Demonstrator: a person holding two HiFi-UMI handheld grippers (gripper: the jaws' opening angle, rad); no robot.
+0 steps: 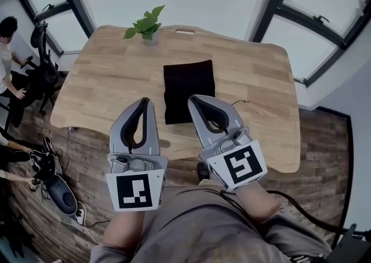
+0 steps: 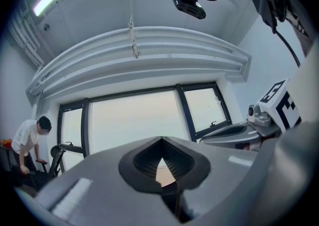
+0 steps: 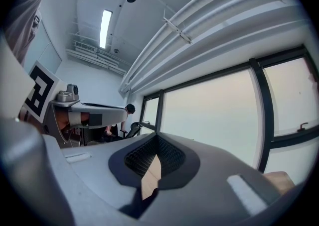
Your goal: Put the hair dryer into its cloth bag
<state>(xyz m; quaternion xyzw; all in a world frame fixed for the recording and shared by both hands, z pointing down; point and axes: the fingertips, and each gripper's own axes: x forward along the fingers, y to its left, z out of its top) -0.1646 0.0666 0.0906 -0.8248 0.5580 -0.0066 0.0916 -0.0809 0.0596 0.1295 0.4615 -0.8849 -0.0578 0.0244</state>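
Observation:
A black cloth bag lies flat in the middle of the wooden table. No hair dryer shows in any view. My left gripper is held above the table's near edge, left of the bag, shut with nothing in it. My right gripper is shut and empty too, its tip over the bag's near right part. In the left gripper view the left gripper points up at the windows. The right gripper in its own view also looks up at windows and ceiling, jaw tips meeting.
A small potted plant stands at the table's far edge. A thin cable end lies right of the bag. People and office chairs are at the left, and a power strip with cables lies on the floor.

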